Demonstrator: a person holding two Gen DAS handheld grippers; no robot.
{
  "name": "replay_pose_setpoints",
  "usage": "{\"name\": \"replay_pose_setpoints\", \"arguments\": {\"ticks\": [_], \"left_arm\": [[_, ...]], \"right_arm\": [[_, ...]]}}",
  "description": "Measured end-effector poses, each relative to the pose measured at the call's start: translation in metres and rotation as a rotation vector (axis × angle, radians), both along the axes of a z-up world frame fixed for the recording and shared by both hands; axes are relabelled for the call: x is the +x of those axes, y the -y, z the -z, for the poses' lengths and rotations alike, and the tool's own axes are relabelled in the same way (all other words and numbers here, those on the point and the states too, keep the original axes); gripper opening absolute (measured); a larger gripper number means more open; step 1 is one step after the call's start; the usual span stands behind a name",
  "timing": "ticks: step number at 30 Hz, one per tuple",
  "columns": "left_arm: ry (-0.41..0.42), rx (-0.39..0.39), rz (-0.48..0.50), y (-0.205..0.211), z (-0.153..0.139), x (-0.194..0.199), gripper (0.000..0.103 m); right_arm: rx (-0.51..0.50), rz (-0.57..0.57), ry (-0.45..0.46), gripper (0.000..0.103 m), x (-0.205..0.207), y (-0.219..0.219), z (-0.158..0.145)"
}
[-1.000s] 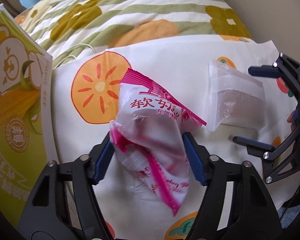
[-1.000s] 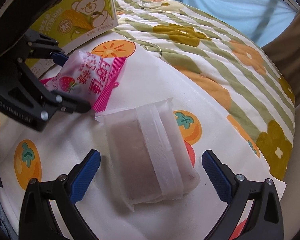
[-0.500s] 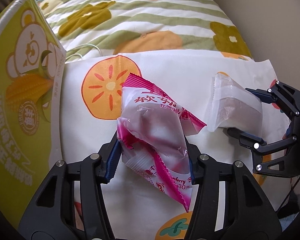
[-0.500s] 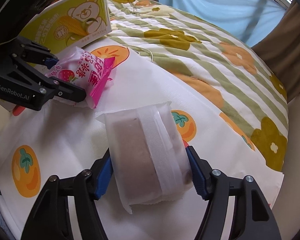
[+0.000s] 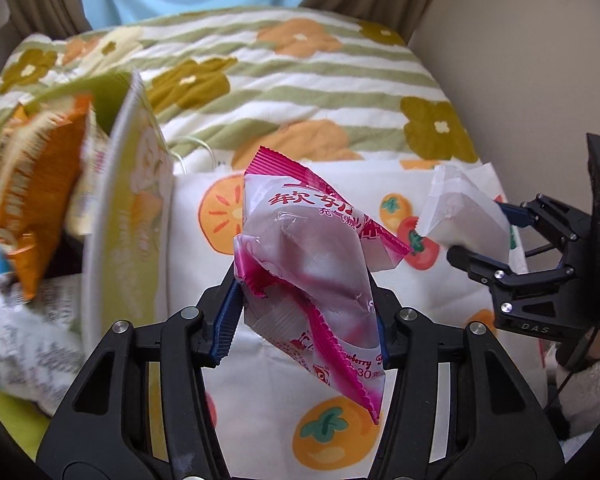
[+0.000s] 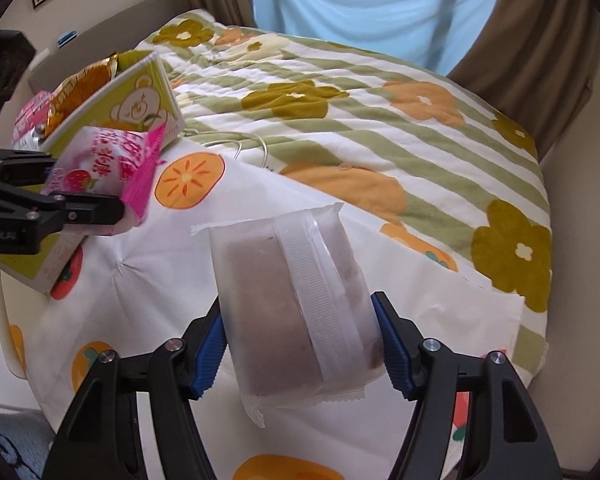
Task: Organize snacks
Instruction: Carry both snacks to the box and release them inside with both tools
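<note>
Left gripper (image 5: 306, 316): fingers clamp the pink-and-white strawberry snack packet (image 5: 312, 264), now lifted beside the green bear-printed box (image 5: 128, 216).
Right gripper (image 6: 300, 344): fingers grip the translucent white wrapped brown bar (image 6: 296, 312), raised since earlier.

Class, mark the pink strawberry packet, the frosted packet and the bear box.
pink strawberry packet (image 5: 316, 256), left wrist view, crinkled middle.
frosted packet (image 6: 296, 312), right wrist view, white seam strip.
bear box (image 6: 140, 102), right wrist view, printed bear face.

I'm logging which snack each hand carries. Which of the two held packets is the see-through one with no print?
The frosted clear packet with a brown block inside, clamped in the right gripper. The left gripper holds the pink strawberry packet, which is printed.
</note>
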State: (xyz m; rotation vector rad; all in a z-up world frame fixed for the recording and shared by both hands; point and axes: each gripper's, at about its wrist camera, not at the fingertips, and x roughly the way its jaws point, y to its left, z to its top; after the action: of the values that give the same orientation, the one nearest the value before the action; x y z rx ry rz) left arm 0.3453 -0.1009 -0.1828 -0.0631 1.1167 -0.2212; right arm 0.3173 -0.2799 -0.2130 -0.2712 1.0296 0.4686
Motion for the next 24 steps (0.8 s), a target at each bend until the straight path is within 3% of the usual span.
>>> {"name": "replay_pose_setpoints", "arguments": {"ticks": [6, 13, 18, 24], "left_arm": [[0.107, -0.007, -0.032, -0.025, -0.064, -0.031, 0.049], [0.209, -0.013, -0.051, -0.093, -0.121, -0.067, 0.049], [0.246, -0.007, -0.026, -0.154, -0.138, -0.086, 0.049], [0.237, -0.029, -0.005, -0.228, -0.132, -0.102, 0.049]], "right_arm": [[0.052, 0.080, 0.037, 0.063, -0.018, -0.008, -0.041], [0.123, 0.148, 0.087, 0.063, -0.042, -0.044, -0.089], [0.157, 0.174, 0.155, 0.063, -0.066, -0.093, -0.121], [0.214, 0.246, 0.184, 0.063, -0.092, -0.156, -0.139]]}}
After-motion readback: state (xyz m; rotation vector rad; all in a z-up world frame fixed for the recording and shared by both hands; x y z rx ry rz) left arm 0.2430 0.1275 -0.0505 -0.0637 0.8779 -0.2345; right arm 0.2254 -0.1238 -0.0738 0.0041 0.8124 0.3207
